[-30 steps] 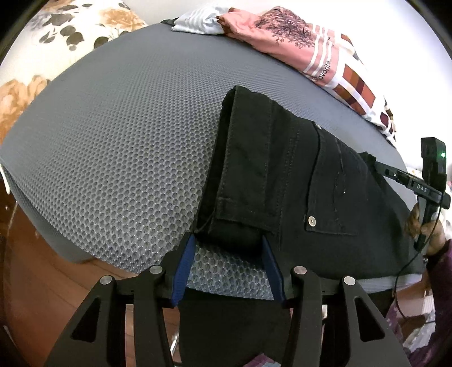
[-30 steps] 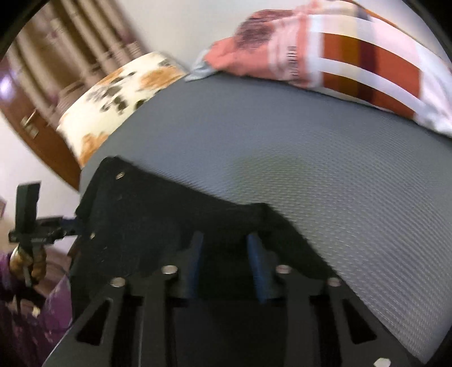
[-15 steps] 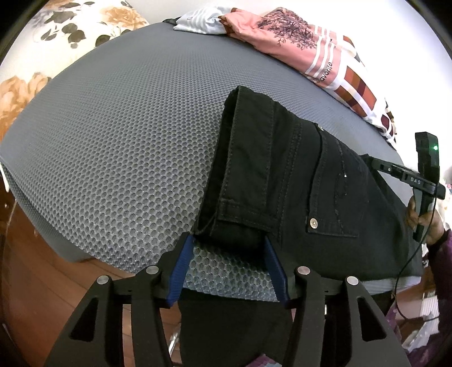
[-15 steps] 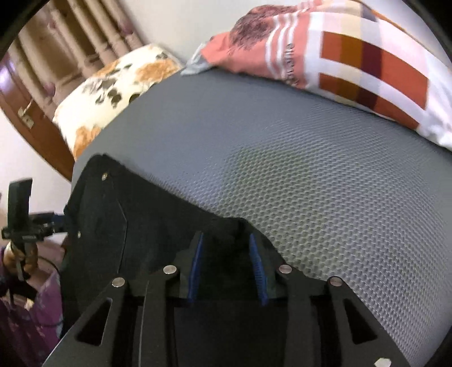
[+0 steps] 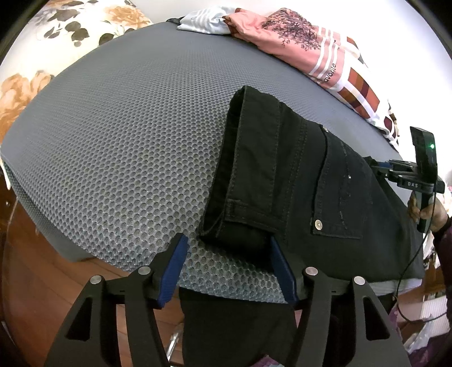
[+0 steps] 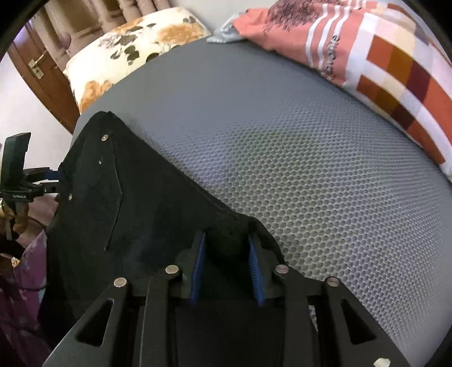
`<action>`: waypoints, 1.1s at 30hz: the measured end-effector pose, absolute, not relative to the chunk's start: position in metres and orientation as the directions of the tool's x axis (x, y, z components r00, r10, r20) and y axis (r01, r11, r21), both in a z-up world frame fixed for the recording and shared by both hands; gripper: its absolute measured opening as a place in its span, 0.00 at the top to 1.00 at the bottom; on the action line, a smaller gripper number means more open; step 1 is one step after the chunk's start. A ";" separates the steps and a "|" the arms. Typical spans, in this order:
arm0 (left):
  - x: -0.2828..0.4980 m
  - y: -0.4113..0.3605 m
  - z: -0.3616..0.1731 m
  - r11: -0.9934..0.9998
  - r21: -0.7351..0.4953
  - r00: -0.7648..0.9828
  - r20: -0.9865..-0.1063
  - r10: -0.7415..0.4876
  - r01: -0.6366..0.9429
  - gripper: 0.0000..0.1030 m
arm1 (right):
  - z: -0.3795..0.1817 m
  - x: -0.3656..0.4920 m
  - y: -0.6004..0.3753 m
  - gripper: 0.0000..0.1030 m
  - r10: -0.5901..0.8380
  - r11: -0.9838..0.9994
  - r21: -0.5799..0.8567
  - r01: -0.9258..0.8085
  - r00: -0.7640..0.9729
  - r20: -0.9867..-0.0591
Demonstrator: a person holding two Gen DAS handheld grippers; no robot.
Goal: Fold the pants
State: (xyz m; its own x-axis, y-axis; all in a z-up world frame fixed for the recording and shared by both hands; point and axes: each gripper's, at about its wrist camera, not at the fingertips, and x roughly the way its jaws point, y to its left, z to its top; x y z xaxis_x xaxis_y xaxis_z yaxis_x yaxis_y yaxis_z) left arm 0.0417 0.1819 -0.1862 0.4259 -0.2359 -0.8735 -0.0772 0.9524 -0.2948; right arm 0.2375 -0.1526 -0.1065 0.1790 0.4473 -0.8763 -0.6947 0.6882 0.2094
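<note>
Two claws | left claw (image 5: pixel 227 251) wide, pants (image 5: pixel 296 180) edge between | right claw (image 6: pixel 226 251) gripping pants

Left wrist cam sits low at the near edge of the bed (image 5: pixel 118 146), v. close, looking fwd along its blue fingers (image 5: pixel 172 271) across the grey mesh toward the far wall, w/ the black pants (image 5: pixel 296 180) right in front and the other gripper (image 5: pixel 378 169) at far right. Right wrist cam is lower and closer still, almost on the pants (image 6: pixel 135 214), facing across the bed (image 6: pixel 296 146) w/ the left gripper (image 6: pixel 53 176) at its left edge. Both share the pants, grey mesh, floral pillow (image 5: pixel 84 25) (image 6: pixel 127 53) and striped pink cloth (image 5: pixel 308 53) (image 6: pixel 367 56); right view's near part is dark, probably pants fabric.
</note>
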 end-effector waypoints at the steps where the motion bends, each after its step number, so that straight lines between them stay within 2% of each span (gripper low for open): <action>1: 0.042 0.182 -0.186 0.953 -0.293 0.426 -0.874 -0.234 -0.076 0.41 | -0.106 0.237 -0.151 0.75 0.444 0.688 0.206 -0.696 0.179 -0.878; 5: 0.041 0.181 -0.185 0.957 -0.283 0.429 -0.874 -0.228 -0.068 0.41 | -0.099 0.236 -0.157 0.88 0.467 0.720 0.239 -0.651 0.200 -0.861; 8: 0.041 0.181 -0.185 0.957 -0.282 0.430 -0.874 -0.228 -0.066 0.40 | -0.095 0.248 -0.177 0.90 0.572 0.742 0.398 -0.540 0.200 -0.795; 12: 0.043 0.183 -0.187 0.953 -0.293 0.430 -0.871 -0.236 -0.071 0.37 | -0.120 0.260 -0.188 0.92 0.601 0.769 0.485 -0.416 0.216 -0.769; 18: 0.042 0.186 -0.189 0.953 -0.292 0.433 -0.871 -0.233 -0.076 0.32 | -0.137 0.268 -0.205 0.93 0.673 0.738 0.602 -0.305 0.261 -0.692; 21: 0.042 0.185 -0.189 0.957 -0.282 0.434 -0.873 -0.224 -0.072 0.31 | -0.135 0.263 -0.205 0.92 0.648 0.760 0.568 -0.316 0.298 -0.701; 23: 0.042 0.185 -0.188 0.958 -0.275 0.434 -0.875 -0.216 -0.076 0.29 | -0.129 0.256 -0.196 0.91 0.589 0.802 0.475 -0.361 0.348 -0.730; 27: 0.043 0.184 -0.184 0.965 -0.249 0.440 -0.877 -0.191 -0.078 0.29 | -0.127 0.260 -0.196 0.91 0.574 0.813 0.464 -0.352 0.357 -0.737; 30: 0.041 0.178 -0.178 0.979 -0.196 0.459 -0.876 -0.146 -0.061 0.29 | -0.130 0.266 -0.201 0.91 0.605 0.795 0.517 -0.317 0.351 -0.714; 32: 0.040 0.173 -0.173 0.987 -0.153 0.475 -0.873 -0.113 -0.047 0.29 | -0.132 0.268 -0.209 0.87 0.623 0.782 0.552 -0.289 0.355 -0.697; 33: 0.040 0.172 -0.172 0.990 -0.138 0.477 -0.873 -0.102 -0.041 0.29 | -0.133 0.269 -0.213 0.81 0.622 0.783 0.562 -0.267 0.367 -0.692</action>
State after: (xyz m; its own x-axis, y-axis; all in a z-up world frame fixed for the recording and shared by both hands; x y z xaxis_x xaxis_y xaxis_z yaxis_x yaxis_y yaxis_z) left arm 0.0396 0.1716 -0.1717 0.4773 -0.1017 -0.8728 -0.0412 0.9896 -0.1378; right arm 0.2688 -0.2132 -0.1326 0.3672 0.6218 -0.6918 -0.2665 0.7829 0.5622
